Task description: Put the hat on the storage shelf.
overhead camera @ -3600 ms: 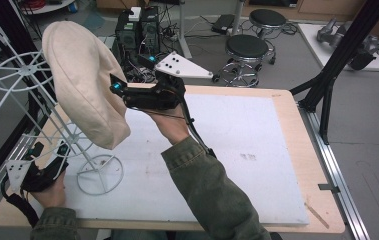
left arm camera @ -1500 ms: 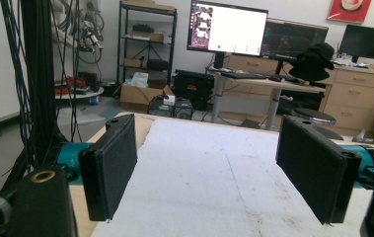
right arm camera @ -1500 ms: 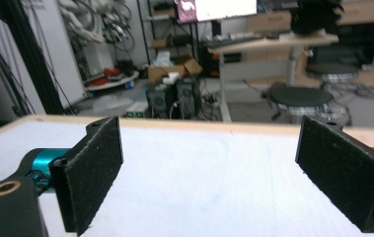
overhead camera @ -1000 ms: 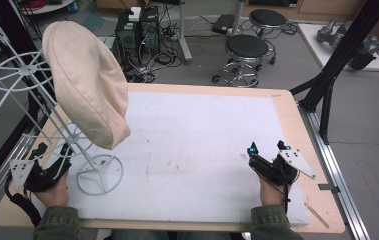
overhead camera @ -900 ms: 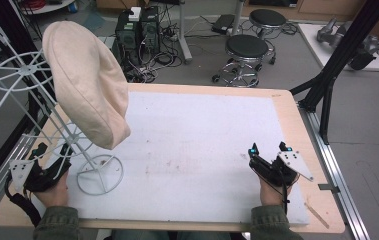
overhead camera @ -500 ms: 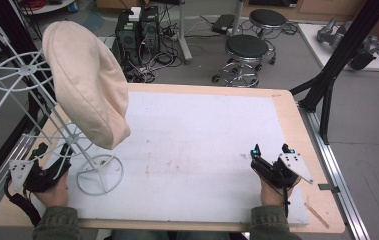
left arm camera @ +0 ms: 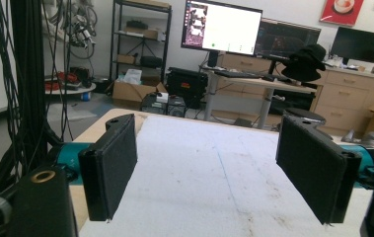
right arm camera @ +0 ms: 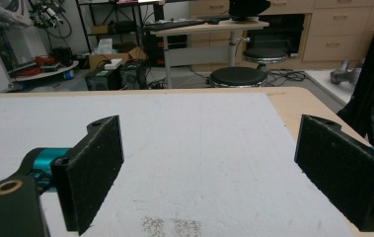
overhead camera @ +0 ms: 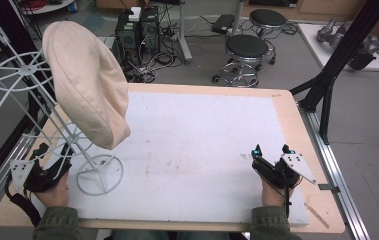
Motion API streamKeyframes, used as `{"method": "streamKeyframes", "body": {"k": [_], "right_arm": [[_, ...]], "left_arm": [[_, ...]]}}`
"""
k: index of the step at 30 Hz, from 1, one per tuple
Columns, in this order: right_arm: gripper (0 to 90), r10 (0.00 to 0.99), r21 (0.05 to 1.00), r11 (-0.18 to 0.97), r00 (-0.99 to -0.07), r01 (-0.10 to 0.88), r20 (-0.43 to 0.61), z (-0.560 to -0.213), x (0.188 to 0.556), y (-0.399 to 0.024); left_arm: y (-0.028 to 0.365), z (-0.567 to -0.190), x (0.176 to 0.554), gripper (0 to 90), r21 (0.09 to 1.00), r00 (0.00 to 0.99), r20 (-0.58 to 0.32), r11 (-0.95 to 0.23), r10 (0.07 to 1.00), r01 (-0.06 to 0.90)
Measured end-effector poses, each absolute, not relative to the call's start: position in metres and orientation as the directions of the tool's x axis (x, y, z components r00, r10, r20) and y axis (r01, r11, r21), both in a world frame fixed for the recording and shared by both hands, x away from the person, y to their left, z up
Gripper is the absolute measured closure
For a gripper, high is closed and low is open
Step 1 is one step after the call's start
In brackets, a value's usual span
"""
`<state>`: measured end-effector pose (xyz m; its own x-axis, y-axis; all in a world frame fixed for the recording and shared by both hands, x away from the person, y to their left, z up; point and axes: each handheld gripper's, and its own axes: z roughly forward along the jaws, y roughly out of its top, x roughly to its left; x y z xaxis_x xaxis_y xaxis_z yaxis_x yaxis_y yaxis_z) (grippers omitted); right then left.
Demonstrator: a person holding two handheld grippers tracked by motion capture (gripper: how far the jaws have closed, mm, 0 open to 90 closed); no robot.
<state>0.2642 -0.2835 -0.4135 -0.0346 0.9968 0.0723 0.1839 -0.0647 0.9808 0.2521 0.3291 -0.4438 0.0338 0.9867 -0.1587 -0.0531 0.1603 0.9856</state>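
The cream cap point(overhead camera: 84, 82) hangs on the white wire rack point(overhead camera: 37, 105) at the table's left side, draped over one of the upper arms, brim end low and overhanging the white mat point(overhead camera: 197, 150). It looks done — cap on, both hands back near the table's front edge.

Left gripper point(overhead camera: 44, 167) sits right beside the rack's ring base point(overhead camera: 99, 175), jaws wide apart w/ nothing between them; in the left gripper view just mat and the room beyond. Right gripper point(overhead camera: 272, 167) rests on the mat at the far right, well apart from the rack, jaws also spread and empty.

Risks as I see it, from here:
- The rack is thin wire on a small ring foot and the cap's weight sits high and off to one side — a nudge from the left gripper or its cable could rock it, maybe tip it toward the mat.
- The cap seems hooked only by its crown; a jolt to the rack could let it slide off.
- Lifting the left hand straight up risks catching a lower wire arm; pulling back toward the person first looks safer.

Right side: no hazard near it, imo.
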Motion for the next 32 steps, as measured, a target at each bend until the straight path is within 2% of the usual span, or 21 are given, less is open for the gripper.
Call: {"method": "streamKeyframes", "body": {"k": [32], "right_arm": [[10.6, 0.995, 0.975, -0.078, -0.038, 0.208, 0.088, -0.4145, 0.2654, -0.2862]], "left_arm": [[0.3292, -0.4444, 0.2533, 23.9, 0.986, 0.038, -0.157, 0.159, 0.987, -0.044]]}}
